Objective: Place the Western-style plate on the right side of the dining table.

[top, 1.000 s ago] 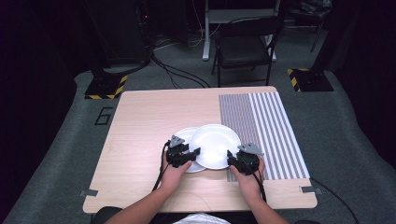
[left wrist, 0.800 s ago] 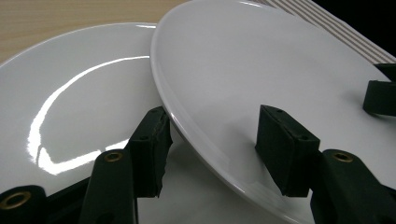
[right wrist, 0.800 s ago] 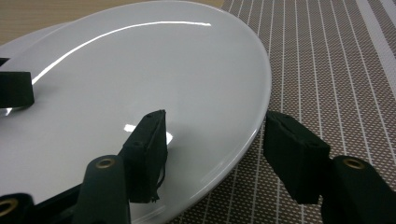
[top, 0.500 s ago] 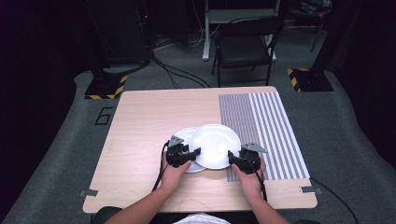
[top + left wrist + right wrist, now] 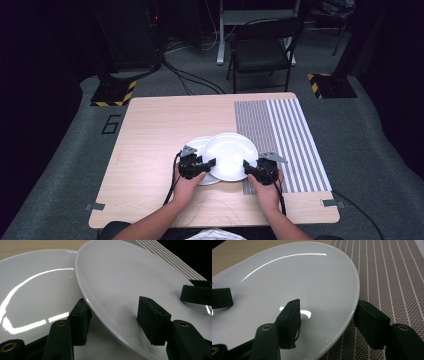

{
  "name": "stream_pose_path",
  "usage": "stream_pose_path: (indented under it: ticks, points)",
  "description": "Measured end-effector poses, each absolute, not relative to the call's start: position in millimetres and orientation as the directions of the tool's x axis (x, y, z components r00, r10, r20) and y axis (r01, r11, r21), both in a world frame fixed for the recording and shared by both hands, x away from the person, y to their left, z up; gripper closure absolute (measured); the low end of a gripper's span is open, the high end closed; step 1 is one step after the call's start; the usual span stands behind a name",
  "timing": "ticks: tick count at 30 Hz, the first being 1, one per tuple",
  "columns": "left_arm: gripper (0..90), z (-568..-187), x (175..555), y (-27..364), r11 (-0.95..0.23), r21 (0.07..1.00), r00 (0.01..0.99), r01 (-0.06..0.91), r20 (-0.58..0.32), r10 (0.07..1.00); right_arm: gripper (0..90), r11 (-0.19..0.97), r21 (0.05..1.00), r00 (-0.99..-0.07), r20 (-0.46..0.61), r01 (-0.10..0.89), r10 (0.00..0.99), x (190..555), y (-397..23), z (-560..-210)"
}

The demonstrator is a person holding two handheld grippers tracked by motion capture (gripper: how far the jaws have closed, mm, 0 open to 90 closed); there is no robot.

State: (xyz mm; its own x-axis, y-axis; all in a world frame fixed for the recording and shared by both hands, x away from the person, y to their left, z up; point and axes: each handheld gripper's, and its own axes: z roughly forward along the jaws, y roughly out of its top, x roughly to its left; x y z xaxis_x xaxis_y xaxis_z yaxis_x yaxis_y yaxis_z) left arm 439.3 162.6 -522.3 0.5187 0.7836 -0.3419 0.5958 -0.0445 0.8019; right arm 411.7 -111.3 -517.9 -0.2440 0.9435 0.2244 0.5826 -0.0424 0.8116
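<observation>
The white upper plate point(image 5: 230, 155) overlaps a second white plate point(image 5: 198, 146), its rim between both grippers' fingers point(image 5: 153, 319).

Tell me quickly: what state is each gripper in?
Left gripper: closed on the upper plate rim.
Right gripper: closed on its opposite rim.

On the worktop point(image 5: 150, 130) two plates sit near the person's edge, about midway across. The upper plate point(image 5: 230, 155) overlaps the lower plate point(image 5: 199, 145), which lies to its left and partly beneath it. The upper plate's right rim reaches over the left edge of the striped mat point(image 5: 280, 135), which covers the worktop's right part. The left gripper point(image 5: 196, 166) sits at the upper plate's left rim, over the lower plate; the right gripper point(image 5: 257, 170) sits at its right rim, over the mat. Behind the worktop stands a chair point(image 5: 262, 50) on the floor.
</observation>
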Motion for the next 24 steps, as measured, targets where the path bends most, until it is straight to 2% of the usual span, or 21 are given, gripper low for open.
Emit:
stream_pose_path:
  ticks: [13,24]
  points:
    - [45.1,-520.3,439.4,162.3,-0.033,0.789,0.506,0.613,-0.36,0.784,43.4,-0.079,0.796,-0.213,0.254,0.6,0.943,410.7,-111.5,-515.2]
    - [45.1,-512.8,441.3,164.3,-0.025,0.795,0.504,0.607,-0.361,0.785,43.4,-0.104,0.803,-0.217,0.281,0.587,0.935,407.6,-111.5,-509.0]
